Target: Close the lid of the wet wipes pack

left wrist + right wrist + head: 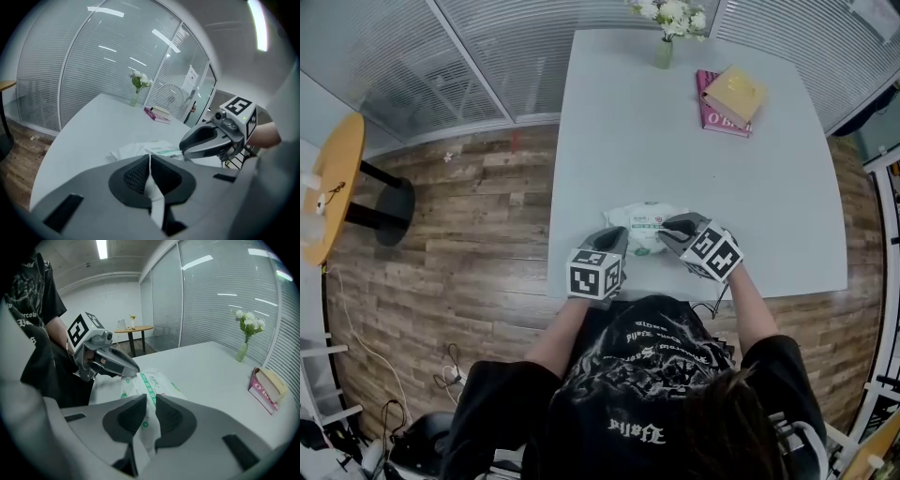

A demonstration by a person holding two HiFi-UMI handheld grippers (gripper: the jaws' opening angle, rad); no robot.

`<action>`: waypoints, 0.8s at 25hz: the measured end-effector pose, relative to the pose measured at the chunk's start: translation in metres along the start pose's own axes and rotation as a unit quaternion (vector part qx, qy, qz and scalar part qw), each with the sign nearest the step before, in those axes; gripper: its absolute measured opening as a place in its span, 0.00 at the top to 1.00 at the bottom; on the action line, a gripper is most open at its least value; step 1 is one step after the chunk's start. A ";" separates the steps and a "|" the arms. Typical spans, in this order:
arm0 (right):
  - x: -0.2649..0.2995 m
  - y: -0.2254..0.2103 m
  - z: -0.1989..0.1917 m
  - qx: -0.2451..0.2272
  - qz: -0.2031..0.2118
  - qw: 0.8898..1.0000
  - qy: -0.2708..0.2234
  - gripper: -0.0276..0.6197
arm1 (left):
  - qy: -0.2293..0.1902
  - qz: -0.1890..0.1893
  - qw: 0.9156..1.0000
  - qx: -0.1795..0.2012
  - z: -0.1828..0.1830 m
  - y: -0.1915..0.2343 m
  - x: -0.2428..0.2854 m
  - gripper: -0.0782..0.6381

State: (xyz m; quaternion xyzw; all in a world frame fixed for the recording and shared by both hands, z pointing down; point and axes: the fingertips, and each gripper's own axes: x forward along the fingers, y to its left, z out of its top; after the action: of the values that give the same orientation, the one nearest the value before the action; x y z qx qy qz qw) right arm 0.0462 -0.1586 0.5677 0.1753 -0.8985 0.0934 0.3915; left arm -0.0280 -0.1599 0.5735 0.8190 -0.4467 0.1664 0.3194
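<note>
The wet wipes pack lay at the near edge of the bench, right in front of the person, with a hand-held gripper at each end. The left hand-held gripper was closed, pinching a white strip of the pack's wrapper at its left end. The right hand-held gripper had its jaws a little apart, with the wrapper's right end showing in the gap. The pads did not appear to clamp it.

The step looked like steadying the pack for the closing press. Whether the lid was up or already down could not be made out. The next move probably called for the left grip to hold the pack flat while the right gripper came over the green-printed top and pressed the lid down evenly.

Counted:
- one pack
- two hand-held grippers
- one vase of flowers at the far edge
- one pink book at the far right, with one yellow book lying on it
- one round side table on the floor at left
</note>
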 end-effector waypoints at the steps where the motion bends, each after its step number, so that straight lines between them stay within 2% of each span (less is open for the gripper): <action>1: 0.001 0.001 -0.002 -0.004 0.001 1.000 0.004 0.86 | -0.001 -0.003 1.000 0.004 0.001 -0.002 0.000 0.87; 8: 0.011 0.006 -0.015 0.004 0.000 1.000 0.022 0.89 | 0.000 -0.018 0.999 0.048 0.008 -0.018 0.002 0.87; 15: 0.012 0.009 -0.016 0.072 -0.013 0.997 -0.005 0.89 | 0.029 -0.064 0.995 0.066 0.004 -0.045 0.015 0.87; 20: 0.009 0.005 -0.018 0.107 -0.039 0.993 -0.033 0.93 | 0.057 -0.054 0.993 0.084 -0.004 -0.050 0.028 0.87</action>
State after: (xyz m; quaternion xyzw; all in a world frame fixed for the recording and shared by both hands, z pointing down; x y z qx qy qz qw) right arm 0.0505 -0.1503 0.5865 0.2537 -0.8884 0.1679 0.3439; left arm 0.0291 -0.1555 0.5733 0.8551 -0.3672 0.2319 0.2833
